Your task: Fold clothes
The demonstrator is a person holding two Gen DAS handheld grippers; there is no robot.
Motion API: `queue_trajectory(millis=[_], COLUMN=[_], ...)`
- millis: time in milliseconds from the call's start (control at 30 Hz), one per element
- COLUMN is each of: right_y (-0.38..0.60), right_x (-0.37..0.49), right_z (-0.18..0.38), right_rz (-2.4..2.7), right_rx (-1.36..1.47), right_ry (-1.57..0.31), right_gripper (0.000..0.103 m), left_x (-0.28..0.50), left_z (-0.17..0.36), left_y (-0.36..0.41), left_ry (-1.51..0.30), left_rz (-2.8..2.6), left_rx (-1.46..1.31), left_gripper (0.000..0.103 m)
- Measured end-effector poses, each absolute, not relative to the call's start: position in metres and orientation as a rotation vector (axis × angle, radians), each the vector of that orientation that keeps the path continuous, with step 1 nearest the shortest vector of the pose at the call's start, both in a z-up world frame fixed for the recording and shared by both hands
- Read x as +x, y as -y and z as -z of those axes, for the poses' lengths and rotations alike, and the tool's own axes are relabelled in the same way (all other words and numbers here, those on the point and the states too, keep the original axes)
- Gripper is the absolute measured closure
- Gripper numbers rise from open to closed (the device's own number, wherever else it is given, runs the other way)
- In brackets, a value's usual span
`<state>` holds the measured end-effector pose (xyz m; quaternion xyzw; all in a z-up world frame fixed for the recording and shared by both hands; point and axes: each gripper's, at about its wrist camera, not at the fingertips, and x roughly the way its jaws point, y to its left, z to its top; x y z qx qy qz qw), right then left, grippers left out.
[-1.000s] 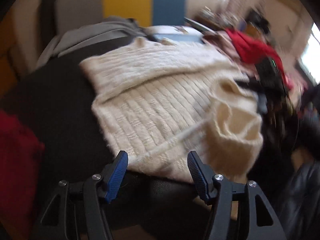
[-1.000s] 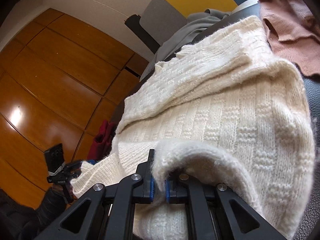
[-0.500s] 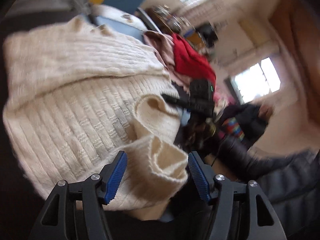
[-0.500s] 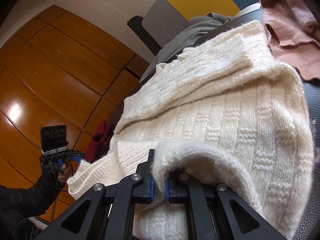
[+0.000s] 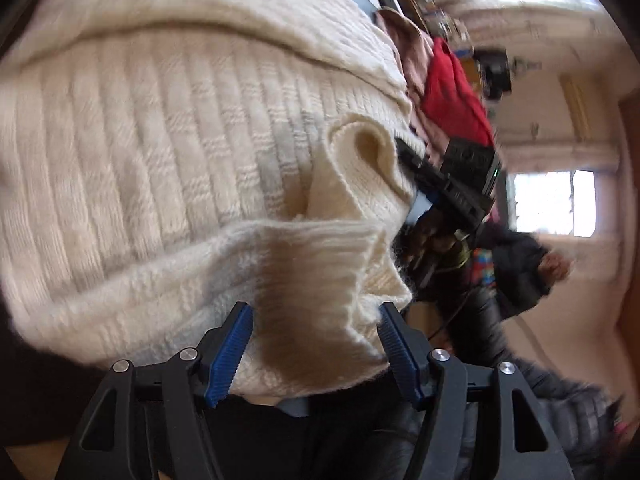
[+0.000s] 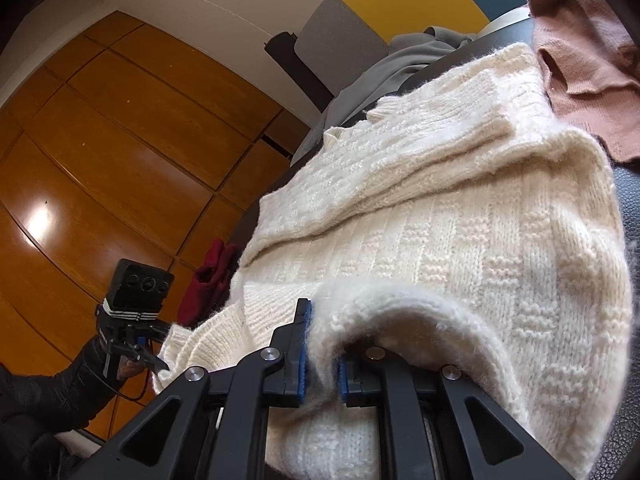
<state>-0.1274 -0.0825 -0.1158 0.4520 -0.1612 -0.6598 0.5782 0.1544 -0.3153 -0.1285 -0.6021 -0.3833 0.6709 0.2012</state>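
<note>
Sweater (image 6: 460,216): cream, thick fuzzy knit, ribbed bands and block pattern; spread over dark leathery surface (image 6: 630,200), sleeve folded across top. Ribbed hem lifted at near edge.

Right gripper (image 6: 320,364): jaws narrow, pinching hem fold between blue ridged pads.

Left gripper (image 5: 316,350): jaws wide, hem corner bunched between fingers, not clamped.

Around: pink knit (image 6: 580,56) touching sweater's far edge; grey garment (image 6: 404,60) beyond; dark red cloth (image 6: 208,276) at left; red garment (image 5: 452,96) behind pink one. Wood panel wall (image 6: 120,152).
</note>
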Motion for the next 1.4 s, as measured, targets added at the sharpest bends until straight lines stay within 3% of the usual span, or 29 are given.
queue_trajectory(millis=[133,300,367,400,467,533,600,733,833,900,1033,1067,1100,1133,1167,1400], right_y=[0.085,0.086,0.087,0.087,0.09,0.1,0.109,0.115,0.097,0.084,0.081,0.082,0.081,0.081,0.081,0.074], right_x=[-0.126,-0.126,-0.125,-0.124,-0.122,-0.115,-0.109,-0.103,-0.111,-0.115,-0.107,-0.106,-0.107,-0.109,-0.109,-0.093], right_z=[0.115,0.115,0.113,0.112,0.108,0.1,0.093,0.089,0.101,0.105,0.102,0.103,0.105,0.107,0.109,0.092], right_rz=[1.551,1.554,1.556,1.552,1.52,1.454,1.411,1.488,1.545,1.544,1.513,1.517,1.538,1.557,1.575,1.625], right_rx=[1.057,1.06,1.063,1.065,1.068,1.067,1.077,1.143,1.152,1.112,1.079,1.096,1.134,1.172,1.205,1.169], right_ry=[0.345,0.344,0.334,0.329,0.316,0.258,0.202,0.211,0.42,0.58,0.586,0.587,0.597,0.608,0.61,0.56], right_gripper=[0.091,0.091,0.089,0.085,0.07,0.035,0.02,0.022,0.033,0.032,0.021,0.022,0.036,0.078,0.098,0.095], left_x=[0.161,0.159,0.157,0.157,0.16,0.167,0.18,0.206,0.222,0.228,0.235,0.237,0.241,0.243,0.245,0.242], left_z=[0.14,0.142,0.141,0.138,0.133,0.13,0.128,0.135,0.146,0.155,0.158,0.156,0.155,0.155,0.156,0.125], left_y=[0.33,0.321,0.316,0.311,0.305,0.303,0.308,0.322,0.329,0.333,0.331,0.329,0.33,0.33,0.33,0.328], left_ry=[1.352,1.381,1.354,1.329,1.304,1.331,1.395,1.551,1.705,1.793,1.833,1.83,1.834,1.843,1.847,1.646], left_rz=[-1.854,-1.907,-1.948,-1.977,-2.023,-2.04,-2.054,-2.088,-2.075,-2.066,-2.143,-2.195,-2.226,-2.236,-2.243,-2.338], left_rx=[-1.558,-1.567,-1.602,-1.634,-1.672,-1.636,-1.548,-1.361,-1.226,-1.16,-1.005,-0.953,-0.905,-0.866,-0.837,-0.827], left_gripper=[0.038,0.037,0.046,0.05,0.071,0.091,0.092,0.096,0.096,0.096,0.095,0.092,0.091,0.091,0.093,0.098])
